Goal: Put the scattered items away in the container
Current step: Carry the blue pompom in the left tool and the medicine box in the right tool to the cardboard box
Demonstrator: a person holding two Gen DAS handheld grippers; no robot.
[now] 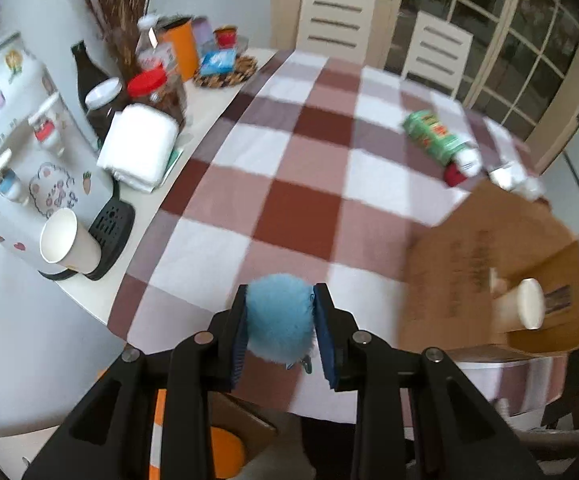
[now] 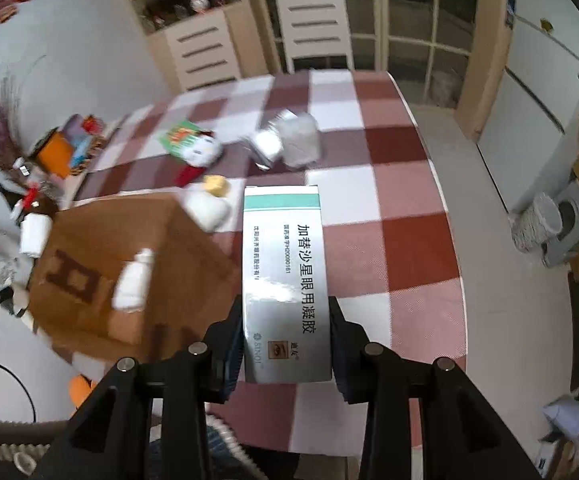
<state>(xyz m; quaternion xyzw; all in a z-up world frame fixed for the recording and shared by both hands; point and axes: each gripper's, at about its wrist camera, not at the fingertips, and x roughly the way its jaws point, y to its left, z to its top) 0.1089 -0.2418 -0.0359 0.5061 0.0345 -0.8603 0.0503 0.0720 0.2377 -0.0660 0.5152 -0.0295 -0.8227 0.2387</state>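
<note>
My left gripper point(image 1: 280, 320) is shut on a fluffy blue pom-pom point(image 1: 279, 314), held above the near edge of the checked tablecloth point(image 1: 297, 200). The cardboard box point(image 1: 489, 264) stands to its right with a white bottle point(image 1: 519, 306) inside. My right gripper point(image 2: 287, 340) is shut on a white and teal medicine carton point(image 2: 283, 280), held over the table just right of the cardboard box point(image 2: 101, 256), where the white bottle point(image 2: 133, 284) lies. A green packet point(image 2: 179, 136), a red item point(image 2: 187, 174), a yellow piece point(image 2: 215, 185), a white lump point(image 2: 209, 208) and clear plastic packs point(image 2: 289, 140) lie scattered beyond.
A water dispenser point(image 1: 13, 152) with a paper cup point(image 1: 67, 242), jars, a tissue stack point(image 1: 141, 144) and a wicker basket point(image 1: 227, 72) line the left counter. Two chairs point(image 2: 313, 28) stand at the table's far end. The table's right edge point(image 2: 445, 200) drops to the floor.
</note>
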